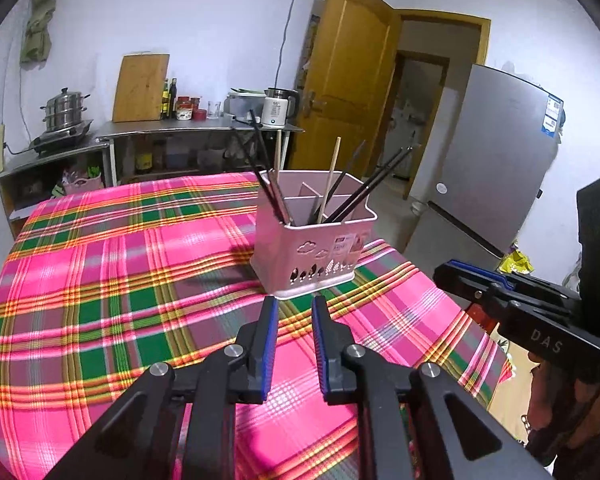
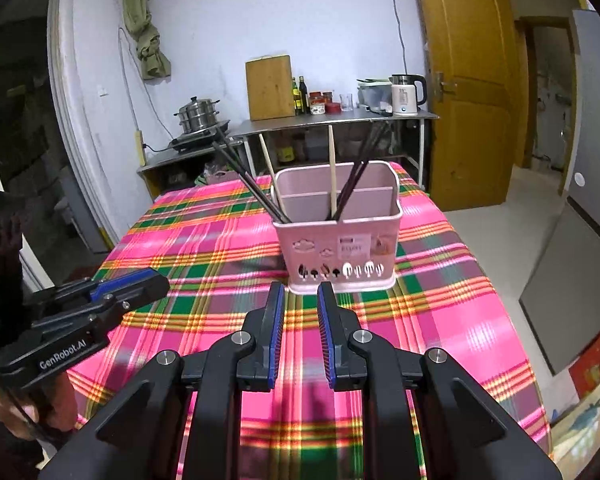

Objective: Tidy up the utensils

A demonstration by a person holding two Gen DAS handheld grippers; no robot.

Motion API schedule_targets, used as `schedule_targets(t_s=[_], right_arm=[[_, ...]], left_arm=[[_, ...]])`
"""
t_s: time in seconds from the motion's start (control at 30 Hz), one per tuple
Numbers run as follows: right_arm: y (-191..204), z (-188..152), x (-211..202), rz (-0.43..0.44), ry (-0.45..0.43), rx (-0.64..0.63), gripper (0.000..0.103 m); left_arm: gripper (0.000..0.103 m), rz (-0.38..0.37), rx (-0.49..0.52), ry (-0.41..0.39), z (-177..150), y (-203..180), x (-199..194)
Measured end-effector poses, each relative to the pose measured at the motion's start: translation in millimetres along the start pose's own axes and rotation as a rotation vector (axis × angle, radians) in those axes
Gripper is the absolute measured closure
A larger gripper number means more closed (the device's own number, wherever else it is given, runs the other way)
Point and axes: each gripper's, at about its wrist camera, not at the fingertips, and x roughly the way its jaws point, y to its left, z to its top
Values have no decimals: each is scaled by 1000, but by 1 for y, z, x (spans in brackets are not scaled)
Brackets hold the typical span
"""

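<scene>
Currently | pink utensil holder: divided, cut-out pattern, dark and wooden chopsticks leaning inside | upright on plaid bench | left tool, right tool: narrow gap, empty

Two wrist cameras look forward and downward from the counter's near edge, side by side, sharing the pink caddy close ahead.

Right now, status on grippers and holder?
Left gripper and right gripper open, empty. Pink holder upright, chopsticks inside. Tablecloth path clear.
</scene>
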Motion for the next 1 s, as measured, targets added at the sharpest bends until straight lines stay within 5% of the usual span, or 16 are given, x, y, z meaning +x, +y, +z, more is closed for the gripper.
schedule_targets(t_s=[1.0], right_arm=[[11, -30, -10, -12, 15, -17, 86]], left_arm=[[87, 32, 0, -2, -22, -3, -11]])
